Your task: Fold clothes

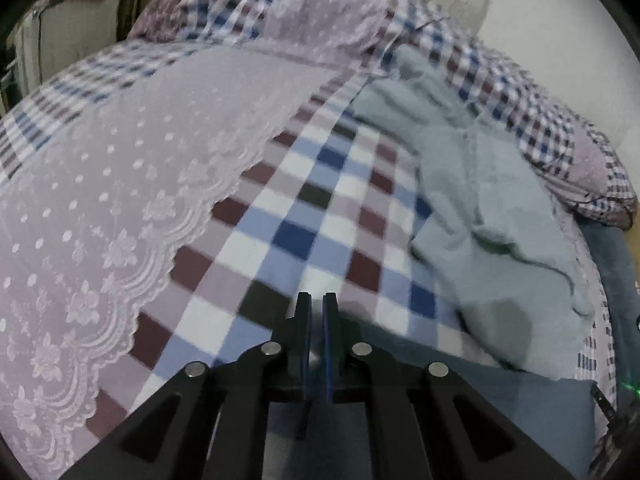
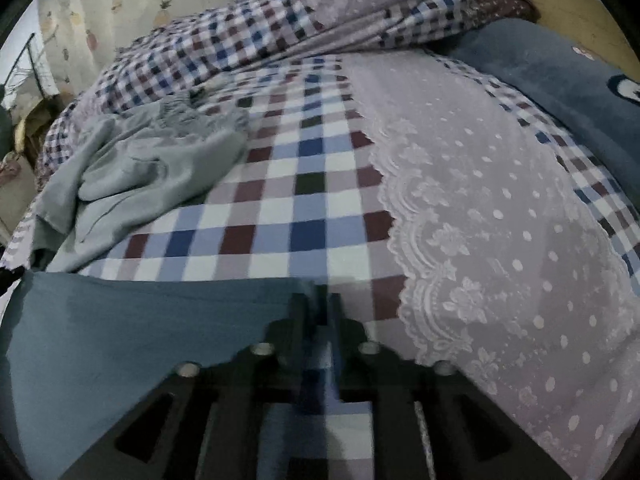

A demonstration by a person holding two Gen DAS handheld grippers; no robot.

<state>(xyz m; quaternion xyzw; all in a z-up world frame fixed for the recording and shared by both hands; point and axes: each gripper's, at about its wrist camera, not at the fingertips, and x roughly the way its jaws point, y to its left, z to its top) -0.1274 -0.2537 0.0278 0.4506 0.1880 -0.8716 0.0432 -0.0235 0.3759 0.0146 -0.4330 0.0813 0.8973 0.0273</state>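
Garment: crumpled pale grey-green soft knit piece of clothing (image 1: 480,208), bunched in a heap on the bed. In the right wrist view it sits off to the left (image 2: 152,176), partly against the piled-up duvet.
Second cloth: flat slate-blue fabric (image 2: 140,320) right under the right gripper, lying at the near edge of the bed. Can't say if it's another garment or bedding.
Left gripper (image 1: 317,300): fingers drawn nearly together with a thin slit between, nothing in them, over the checked sheet.
Right gripper (image 2: 316,300): blurry, fingers look close together. Honestly can't tell if they've pinched the blue fabric edge or sit just above it.
Handling: looks light, floppy and wrinkly, so it'll sag and drag. I'd pinch a hem or corner with each gripper, not the middle of the heap.
Open room: the blue, white and maroon checked bedsheet (image 1: 304,216) between the garment and the lilac lace-edged dotted panel (image 1: 120,184) is bare and flat, good for spreading out.
Edges: rumpled small-check duvet (image 2: 248,40) crowds the far side, and a dark blue plush pillow (image 2: 560,80) sits at one end.
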